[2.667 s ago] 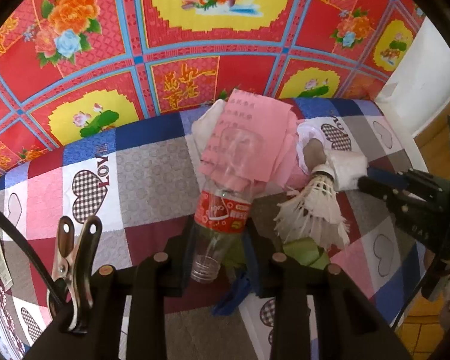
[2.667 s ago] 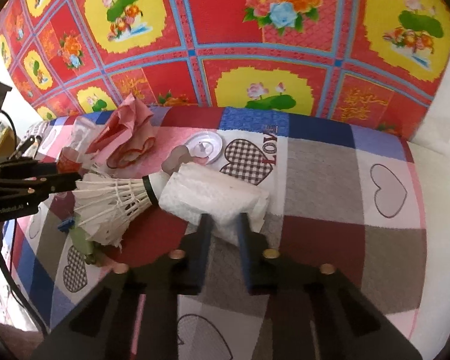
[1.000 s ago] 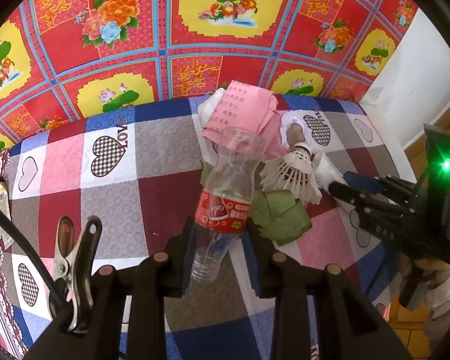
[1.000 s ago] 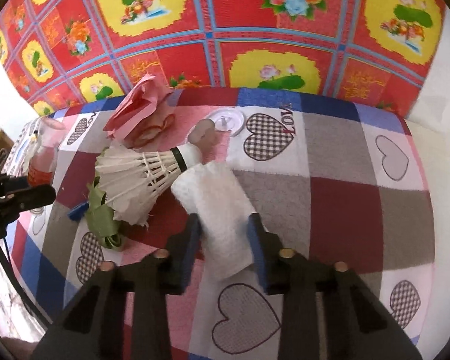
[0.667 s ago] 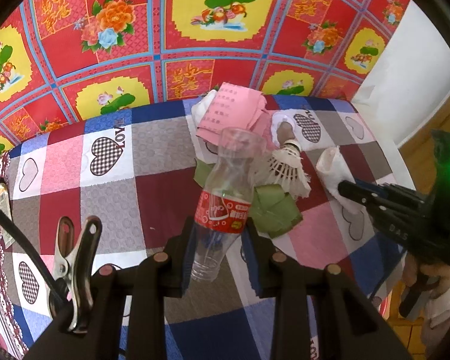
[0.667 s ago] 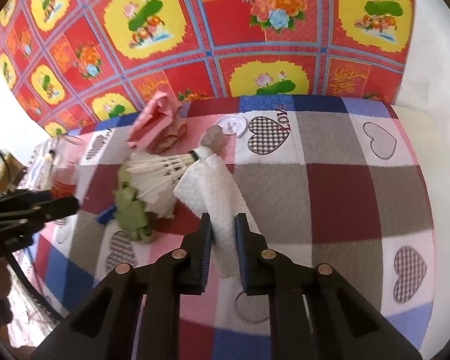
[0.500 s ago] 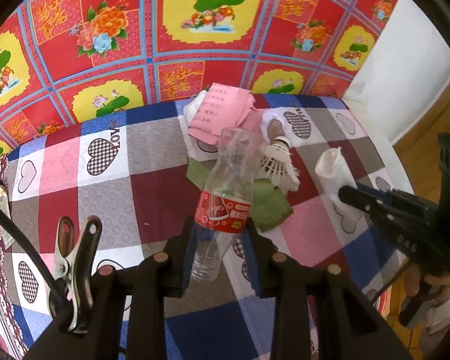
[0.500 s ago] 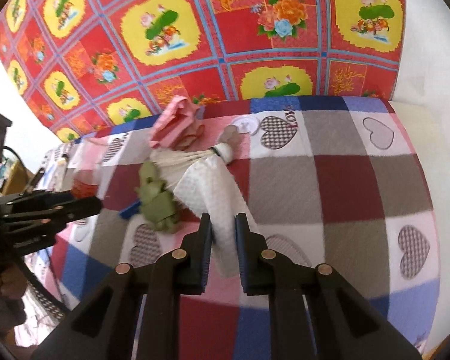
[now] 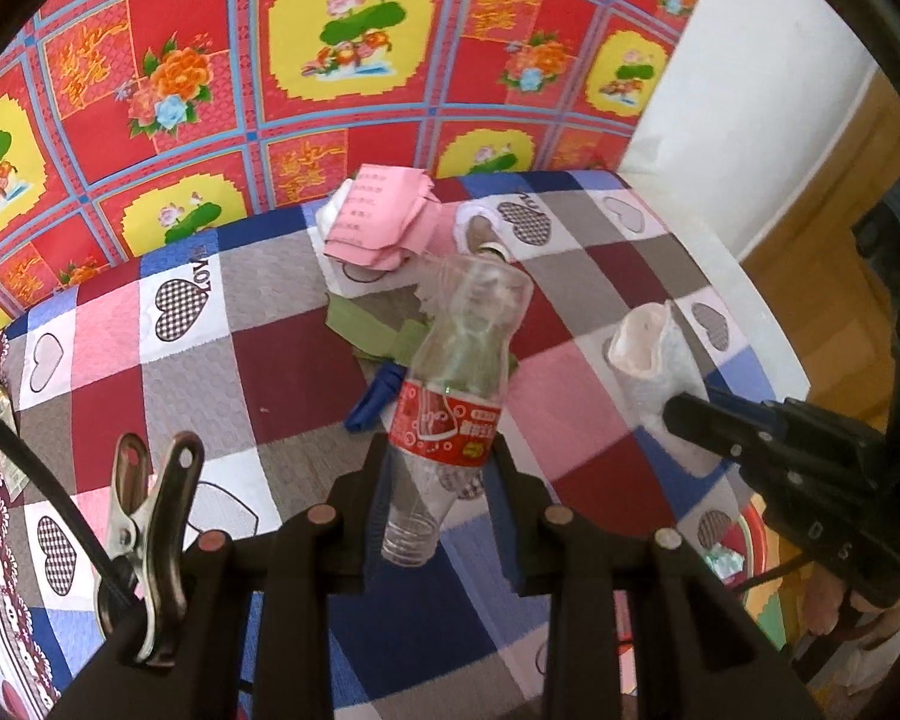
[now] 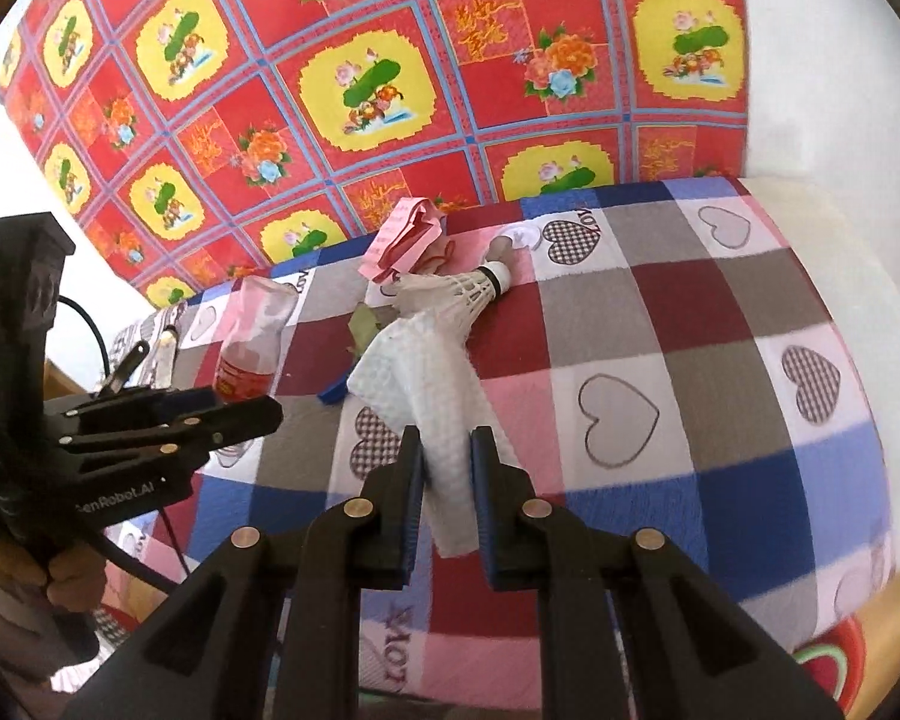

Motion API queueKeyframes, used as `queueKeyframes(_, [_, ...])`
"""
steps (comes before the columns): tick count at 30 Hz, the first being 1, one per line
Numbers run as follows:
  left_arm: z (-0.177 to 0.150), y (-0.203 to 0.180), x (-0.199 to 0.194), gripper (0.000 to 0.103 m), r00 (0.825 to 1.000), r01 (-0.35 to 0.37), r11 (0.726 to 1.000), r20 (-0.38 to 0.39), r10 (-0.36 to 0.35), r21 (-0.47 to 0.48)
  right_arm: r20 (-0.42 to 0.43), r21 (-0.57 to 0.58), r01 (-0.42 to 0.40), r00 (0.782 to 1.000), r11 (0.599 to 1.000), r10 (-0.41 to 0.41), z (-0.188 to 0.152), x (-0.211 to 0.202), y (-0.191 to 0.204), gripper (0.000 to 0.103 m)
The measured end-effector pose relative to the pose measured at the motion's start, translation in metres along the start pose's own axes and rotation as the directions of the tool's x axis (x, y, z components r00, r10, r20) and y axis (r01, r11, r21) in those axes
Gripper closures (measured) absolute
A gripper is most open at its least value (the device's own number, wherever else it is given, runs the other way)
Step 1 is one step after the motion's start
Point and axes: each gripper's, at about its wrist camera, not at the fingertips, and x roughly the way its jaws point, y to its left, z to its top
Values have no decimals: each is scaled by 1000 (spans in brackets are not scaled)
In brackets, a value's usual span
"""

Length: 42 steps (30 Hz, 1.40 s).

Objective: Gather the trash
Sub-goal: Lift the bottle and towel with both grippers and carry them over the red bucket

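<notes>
My left gripper [image 9: 441, 468] is shut on an empty clear plastic bottle [image 9: 459, 360] with a red label, held above the checked tablecloth [image 9: 282, 360]. My right gripper [image 10: 447, 459] is shut on a crumpled white paper towel [image 10: 432, 372], also lifted off the cloth. From the left wrist view the towel [image 9: 654, 354] hangs in the other gripper at right. Still on the table lie folded pink paper [image 9: 378, 216], a white shuttlecock [image 10: 456, 294], a green leaf-like scrap [image 9: 378, 330] and a blue scrap [image 9: 372, 402].
A red and yellow flowered cloth [image 10: 390, 78] hangs behind the table. A small white lid [image 10: 525, 236] lies near the shuttlecock. A red-rimmed container [image 9: 744, 546] shows below the table's right edge. A metal clip [image 9: 150, 516] sits on my left gripper's body.
Both grippers have risen and drawn back from the table, the left carrying the bottle, the right carrying the paper towel off the cloth. The shuttlecock and other scraps stayed put.
</notes>
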Motion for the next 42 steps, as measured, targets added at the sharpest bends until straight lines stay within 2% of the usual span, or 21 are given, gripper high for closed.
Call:
queueKeyframes(11, [-20,-21,-22,72,998,64,993,4,-65,96,73,105,38,996,994,-45,-37,-39,8,87])
queueKeyframes(18, [-32,-43,-29,72,993,113,979,-8,-114,167,108,187,83,989,979,-104,-66,-65,5,87])
queueKeyframes(25, [-42,-75,-30,72,984,175,953,-45,-170,247,122,277,132,978,952,-171,-95,-88,-7,87])
queueKeyframes(42, [-67,-163,-23,72,952,306,863,-138,-273,403,112,470,233,941,851,-319,-156,-144,-53,87])
